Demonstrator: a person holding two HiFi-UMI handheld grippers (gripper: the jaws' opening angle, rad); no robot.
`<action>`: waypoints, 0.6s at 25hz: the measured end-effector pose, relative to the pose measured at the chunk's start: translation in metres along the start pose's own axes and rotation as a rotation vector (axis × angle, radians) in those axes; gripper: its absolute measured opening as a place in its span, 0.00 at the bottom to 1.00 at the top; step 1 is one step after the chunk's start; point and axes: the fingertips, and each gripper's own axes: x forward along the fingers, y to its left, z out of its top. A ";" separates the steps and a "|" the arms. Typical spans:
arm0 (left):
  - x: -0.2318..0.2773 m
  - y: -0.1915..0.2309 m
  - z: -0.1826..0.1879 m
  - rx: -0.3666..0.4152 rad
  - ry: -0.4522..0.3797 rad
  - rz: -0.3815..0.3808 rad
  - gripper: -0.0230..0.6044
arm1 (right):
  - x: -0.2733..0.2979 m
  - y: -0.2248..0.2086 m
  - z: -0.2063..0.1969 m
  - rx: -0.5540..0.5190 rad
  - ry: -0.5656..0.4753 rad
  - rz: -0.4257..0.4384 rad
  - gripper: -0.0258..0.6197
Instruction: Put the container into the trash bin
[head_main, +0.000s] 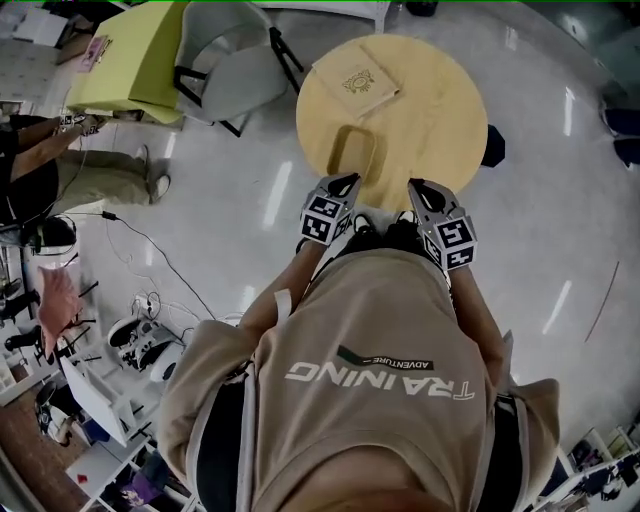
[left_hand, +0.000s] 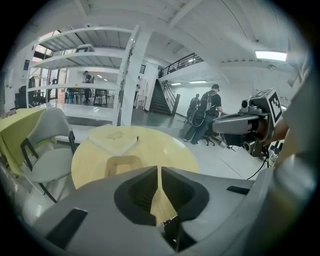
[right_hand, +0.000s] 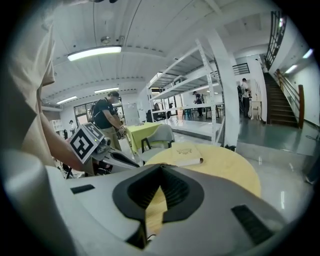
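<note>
Left gripper (head_main: 345, 183) and right gripper (head_main: 414, 186) are both pressed shut on nothing, so I'd spread the left one first, since the container (head_main: 352, 150) sits at its 12 o'clock near the round table (head_main: 440, 110) edge, then clamp one wall squarely.

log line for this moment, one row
phase: pre-grasp | left gripper: shut, empty | right gripper: shut, empty | container: on round table, untouched | trash bin: not in view

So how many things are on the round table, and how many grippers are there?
Container: 1
Flat printed box: 1
Grippers: 2, the left gripper and the right gripper, both with jaws shut and empty
Total: 4
</note>
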 end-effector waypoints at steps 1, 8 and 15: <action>0.004 -0.001 -0.003 -0.006 0.016 -0.003 0.11 | -0.001 -0.001 -0.001 0.003 0.003 0.002 0.05; 0.044 0.004 -0.035 -0.025 0.183 0.006 0.20 | 0.001 -0.015 -0.016 0.026 0.032 0.016 0.05; 0.081 0.011 -0.051 -0.028 0.310 0.045 0.20 | 0.000 -0.045 -0.035 0.054 0.058 0.016 0.05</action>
